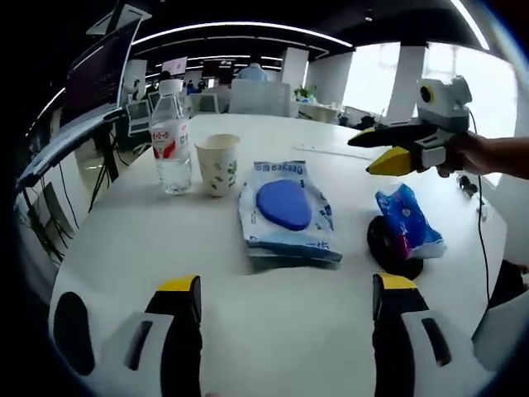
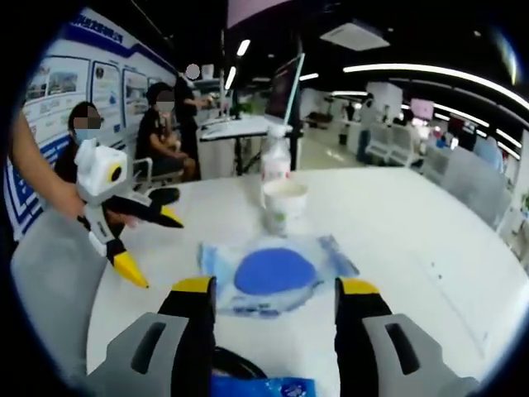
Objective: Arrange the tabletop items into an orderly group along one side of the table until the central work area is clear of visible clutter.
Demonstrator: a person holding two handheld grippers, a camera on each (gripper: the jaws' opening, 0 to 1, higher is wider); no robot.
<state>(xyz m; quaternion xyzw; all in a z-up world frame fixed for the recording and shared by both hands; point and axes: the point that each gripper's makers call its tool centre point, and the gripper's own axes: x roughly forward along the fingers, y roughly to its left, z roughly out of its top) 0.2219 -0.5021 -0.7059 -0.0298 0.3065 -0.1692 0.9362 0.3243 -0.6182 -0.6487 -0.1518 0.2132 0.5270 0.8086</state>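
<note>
Left gripper view: one bottle (upright), one cup.

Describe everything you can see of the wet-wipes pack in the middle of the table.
The wet-wipes pack is a flat, soft plastic pouch, pale blue and white with printed text, and a large blue oval lid on its top face. It lies flat on the white table, lid shut, with the paper cup just beyond it. Neither gripper touches it.

Faint lettering was seen along the top edge of the wet-wipes pack; the water bottle's red label and the wall posters could not be read.
</note>
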